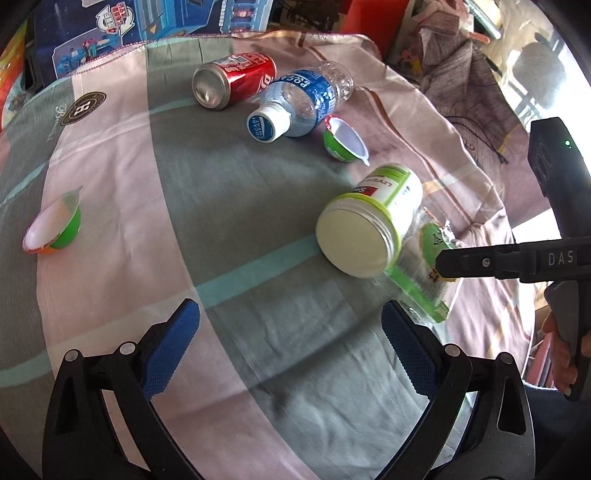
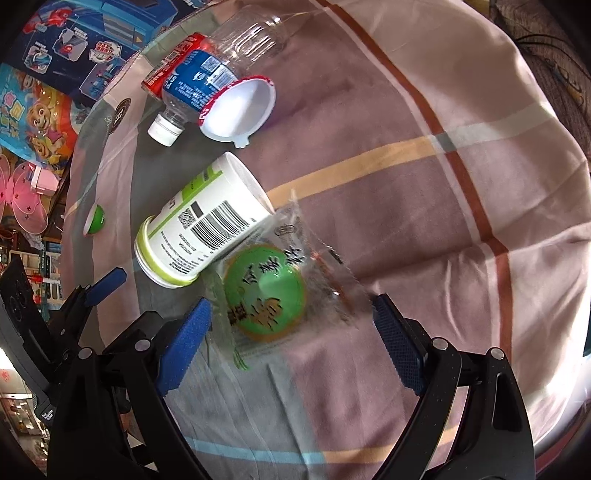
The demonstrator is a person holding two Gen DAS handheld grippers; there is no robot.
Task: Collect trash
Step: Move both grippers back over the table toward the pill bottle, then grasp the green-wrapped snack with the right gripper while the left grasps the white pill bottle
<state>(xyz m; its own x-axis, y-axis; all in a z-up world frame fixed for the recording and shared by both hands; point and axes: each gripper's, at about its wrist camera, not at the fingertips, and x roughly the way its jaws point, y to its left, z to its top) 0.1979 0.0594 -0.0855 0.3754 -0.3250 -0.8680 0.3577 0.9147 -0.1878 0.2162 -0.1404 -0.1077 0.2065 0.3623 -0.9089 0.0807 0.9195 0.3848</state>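
A striped bedsheet [image 1: 258, 206] covers the surface. 1 blue toy box [image 1: 155, 22] stands behind it. Crumpled grey cloth [image 1: 461, 81] lies alongside.

A plaid cloth [image 1: 236, 229] carries a can [image 1: 234, 79], bottle [image 1: 301, 99], jar [image 1: 369, 225], wrapper [image 2: 273, 288] and two cups [image 1: 55, 230].

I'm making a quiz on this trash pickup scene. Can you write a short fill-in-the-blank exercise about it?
1. The red can lies on its ____.
2. The bottle has a blue and ____ cap.
3. The right gripper stands open over a clear ____ with a green round label.
4. The white jar lies beside the wrapper, with a ____ band around its lid.

Missing words: side; white; wrapper; green
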